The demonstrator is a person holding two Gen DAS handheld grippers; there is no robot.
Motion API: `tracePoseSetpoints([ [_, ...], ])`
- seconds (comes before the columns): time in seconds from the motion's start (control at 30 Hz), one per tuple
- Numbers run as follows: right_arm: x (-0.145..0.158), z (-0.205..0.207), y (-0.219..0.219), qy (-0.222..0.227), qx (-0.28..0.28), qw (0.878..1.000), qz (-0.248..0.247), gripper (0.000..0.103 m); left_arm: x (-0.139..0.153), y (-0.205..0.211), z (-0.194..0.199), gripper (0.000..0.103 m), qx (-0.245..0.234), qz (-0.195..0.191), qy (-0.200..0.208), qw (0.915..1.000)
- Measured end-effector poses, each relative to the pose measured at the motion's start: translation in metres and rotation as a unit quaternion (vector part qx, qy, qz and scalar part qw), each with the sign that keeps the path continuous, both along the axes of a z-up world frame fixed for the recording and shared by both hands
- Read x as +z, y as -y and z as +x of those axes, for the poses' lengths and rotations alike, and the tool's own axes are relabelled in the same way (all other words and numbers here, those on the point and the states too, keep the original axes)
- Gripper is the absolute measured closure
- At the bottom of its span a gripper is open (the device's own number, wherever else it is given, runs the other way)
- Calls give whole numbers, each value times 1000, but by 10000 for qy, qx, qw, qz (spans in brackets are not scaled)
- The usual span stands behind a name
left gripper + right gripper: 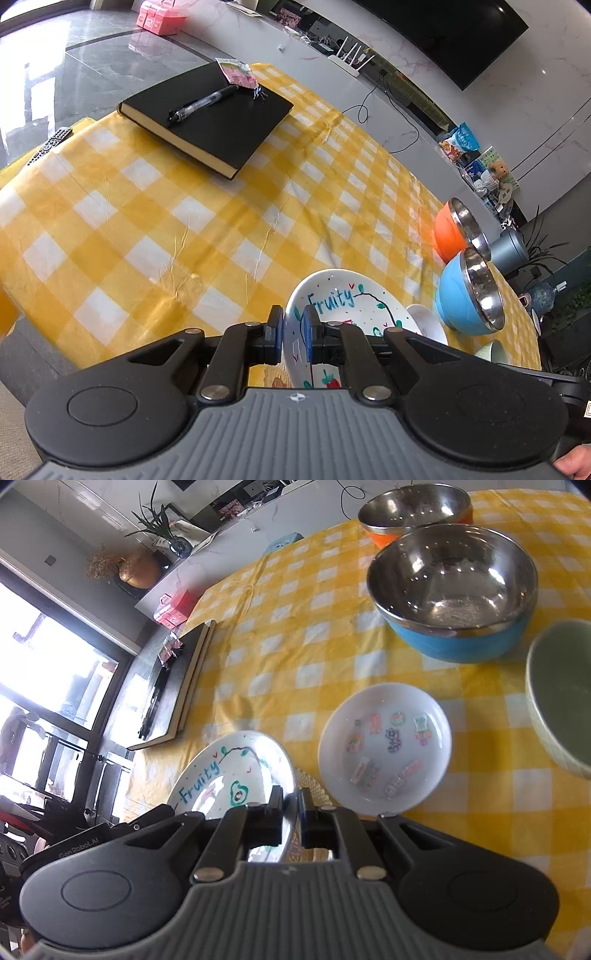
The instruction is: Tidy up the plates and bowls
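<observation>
A white plate [343, 295] with "Fruity" written on it in blue is held between both grippers. My left gripper [293, 314] is shut on one side of its rim. My right gripper [291, 794] is shut on the opposite side of the same plate [229, 771]. Just beyond lies a small white plate [384, 746] with stickers, flat on the yellow checked tablecloth [295, 635]. Behind it stand a blue bowl [454, 646] and an orange bowl [384, 537], both steel inside. A pale green bowl [561, 698] stands at the right edge.
A black book [210, 114] with a pen [203, 101] and a pink packet on it lies at the far side of the table. A remote [50, 144] sits near the left table edge. A woven mat [314, 782] shows under the held plate.
</observation>
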State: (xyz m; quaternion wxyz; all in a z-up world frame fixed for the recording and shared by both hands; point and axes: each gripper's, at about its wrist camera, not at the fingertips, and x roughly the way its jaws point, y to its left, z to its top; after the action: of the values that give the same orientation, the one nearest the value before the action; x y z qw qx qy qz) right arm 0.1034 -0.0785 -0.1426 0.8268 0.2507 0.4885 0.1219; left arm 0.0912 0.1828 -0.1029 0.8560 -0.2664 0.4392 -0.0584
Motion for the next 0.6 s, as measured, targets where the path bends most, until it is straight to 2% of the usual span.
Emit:
tracePoseSetpoints([
  [0.43, -8, -20, -2, 106, 160, 9993, -314, 97, -9, 10, -21, 91, -16, 180, -105, 9998],
  [0.6, -8, -23, -7, 261, 291, 9976, -574, 96, -7, 15, -23, 91, -89, 378, -68, 9992],
])
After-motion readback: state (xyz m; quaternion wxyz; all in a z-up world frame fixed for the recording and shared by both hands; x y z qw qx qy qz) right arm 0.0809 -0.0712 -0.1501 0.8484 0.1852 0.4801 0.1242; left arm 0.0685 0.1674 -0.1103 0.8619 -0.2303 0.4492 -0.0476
